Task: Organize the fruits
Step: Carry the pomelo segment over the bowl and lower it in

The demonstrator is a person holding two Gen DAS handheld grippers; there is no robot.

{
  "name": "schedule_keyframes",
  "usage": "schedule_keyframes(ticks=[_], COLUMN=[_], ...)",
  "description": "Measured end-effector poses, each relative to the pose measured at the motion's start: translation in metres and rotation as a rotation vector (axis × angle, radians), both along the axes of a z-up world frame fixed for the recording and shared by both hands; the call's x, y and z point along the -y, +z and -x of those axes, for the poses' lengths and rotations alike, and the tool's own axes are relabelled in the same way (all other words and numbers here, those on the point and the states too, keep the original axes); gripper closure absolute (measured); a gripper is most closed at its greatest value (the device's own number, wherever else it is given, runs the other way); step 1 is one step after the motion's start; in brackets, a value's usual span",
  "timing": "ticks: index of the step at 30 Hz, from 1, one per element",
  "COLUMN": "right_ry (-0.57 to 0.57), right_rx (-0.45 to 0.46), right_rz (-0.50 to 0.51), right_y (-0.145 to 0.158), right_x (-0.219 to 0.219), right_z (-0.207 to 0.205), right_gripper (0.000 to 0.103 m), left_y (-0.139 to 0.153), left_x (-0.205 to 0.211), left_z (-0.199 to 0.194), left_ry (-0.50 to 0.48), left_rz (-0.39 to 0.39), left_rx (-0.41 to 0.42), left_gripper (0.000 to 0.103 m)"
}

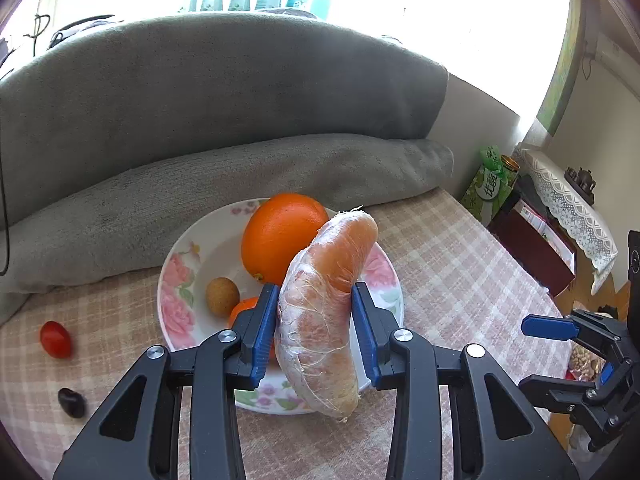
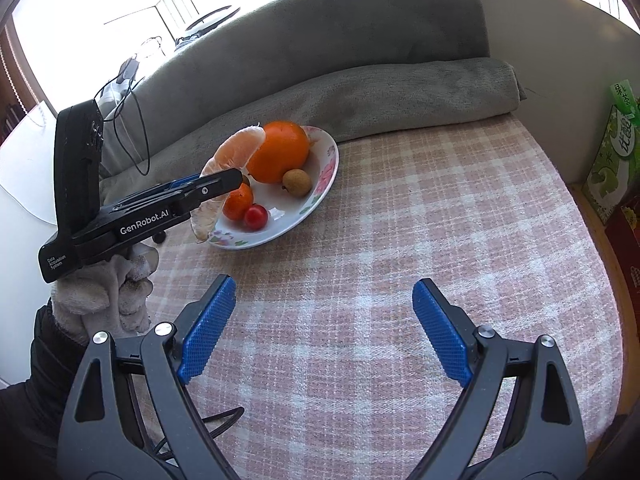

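My left gripper (image 1: 314,332) is shut on a peeled citrus segment (image 1: 324,316), held upright over the near rim of the floral plate (image 1: 176,280). The plate holds a large orange (image 1: 280,236), a brown longan (image 1: 222,296) and a small tangerine (image 1: 244,308). The right wrist view shows the same plate (image 2: 324,176) with the orange (image 2: 280,150), longan (image 2: 297,183), tangerine (image 2: 238,201), a cherry tomato (image 2: 255,217) and the segment (image 2: 232,152) in the left gripper (image 2: 228,178). My right gripper (image 2: 324,332) is open and empty above the cloth.
A cherry tomato (image 1: 55,339) and a dark grape (image 1: 72,402) lie on the checked cloth (image 1: 460,264) left of the plate. A grey sofa (image 1: 200,120) backs the table. A green carton (image 2: 614,152) stands at the right edge.
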State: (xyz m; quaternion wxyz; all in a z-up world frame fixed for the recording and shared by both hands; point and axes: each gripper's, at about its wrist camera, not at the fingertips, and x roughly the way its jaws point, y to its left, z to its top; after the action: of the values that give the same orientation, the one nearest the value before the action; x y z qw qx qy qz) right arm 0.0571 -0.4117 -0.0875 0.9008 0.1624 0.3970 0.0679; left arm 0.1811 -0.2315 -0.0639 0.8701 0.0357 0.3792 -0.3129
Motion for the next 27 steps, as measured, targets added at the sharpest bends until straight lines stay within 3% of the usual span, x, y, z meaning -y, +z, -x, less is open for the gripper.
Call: schedule_keyframes(ticks=[24,27], right_ry=[-0.004,-0.003], right_rx=[-0.012,-0.011], right_rz=[-0.005,-0.003], right_y=[-0.004,-0.004], right_x=[0.002,0.002], right_z=[-0.001,-0.001], right_gripper=[0.010,0.010], left_y=[-0.002,0.001], left_x=[0.015,0.016], left_z=[-0.006,-0.005], left_ry=[-0.013,-0.016], left_rz=[-0.015,-0.020], left_rx=[0.011,0.023], left_gripper=[0.067,0.054])
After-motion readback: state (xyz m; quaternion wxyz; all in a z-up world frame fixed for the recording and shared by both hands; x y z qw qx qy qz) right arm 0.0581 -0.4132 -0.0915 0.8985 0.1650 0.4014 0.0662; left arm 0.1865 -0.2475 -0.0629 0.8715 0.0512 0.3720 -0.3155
